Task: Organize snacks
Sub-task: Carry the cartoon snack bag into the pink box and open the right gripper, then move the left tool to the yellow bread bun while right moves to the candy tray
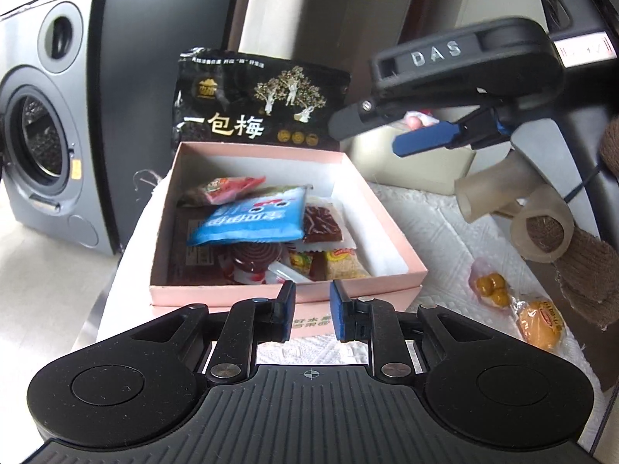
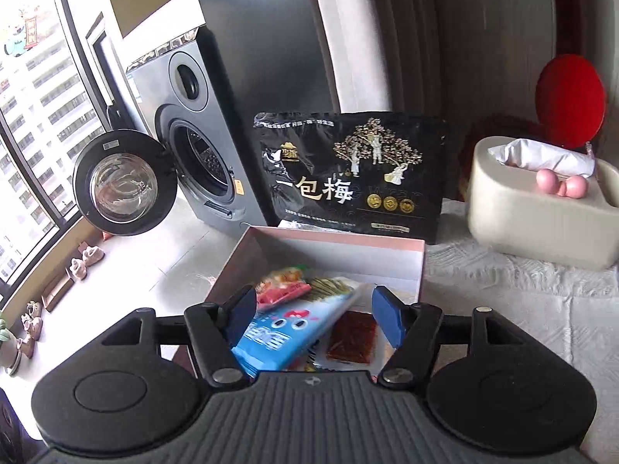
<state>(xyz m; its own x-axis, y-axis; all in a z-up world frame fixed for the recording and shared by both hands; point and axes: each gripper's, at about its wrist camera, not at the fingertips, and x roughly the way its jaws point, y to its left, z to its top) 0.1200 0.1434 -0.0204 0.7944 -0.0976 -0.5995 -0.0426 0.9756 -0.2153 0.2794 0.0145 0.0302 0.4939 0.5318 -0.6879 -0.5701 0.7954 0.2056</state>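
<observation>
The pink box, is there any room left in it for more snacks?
Yes. The pink box has a bare white strip along its right wall, beside the red jerky packet. The left and middle are crowded: the blue packet lies on top of other snacks. Outside, the white cloth right of the box is bare too.

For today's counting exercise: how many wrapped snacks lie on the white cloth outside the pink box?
2: a clear packet of yellow-brown balls and an orange wrapped cake just nearer the camera. Others may be hidden.

A white quilted cloth (image 1: 425, 232) covers the table; ahead of the left gripper (image 1: 312, 305) sits the pink box (image 1: 387, 239); the black plum bag (image 1: 263, 104) stands beyond it; two wrapped snacks (image 1: 514, 301) lie rightward; the cream tissue box (image 2: 541, 224) stands ahead-right of the right gripper (image 2: 315, 317).
</observation>
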